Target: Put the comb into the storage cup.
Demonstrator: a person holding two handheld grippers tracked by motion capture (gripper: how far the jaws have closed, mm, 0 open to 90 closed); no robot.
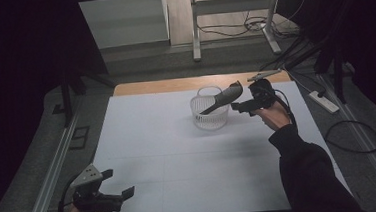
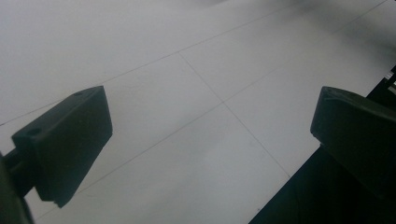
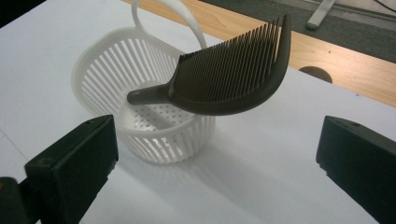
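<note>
A dark comb [image 1: 221,98] [image 3: 224,79] lies tilted in a small white slotted basket [image 1: 209,119] [image 3: 100,79], handle down inside it, toothed end sticking out over the right rim. My right gripper [image 1: 239,105] [image 3: 215,158] hovers just right of the basket, open, with nothing between its jaws and clear of the comb. At the table's near left corner my left gripper [image 1: 116,183] [image 2: 210,135] is open over bare white surface.
The white tabletop [image 1: 179,156] has a wooden strip [image 1: 154,86] along its far edge. A power strip [image 1: 324,102] and cables lie on the floor to the right. A metal stand [image 1: 196,30] rises beyond the table.
</note>
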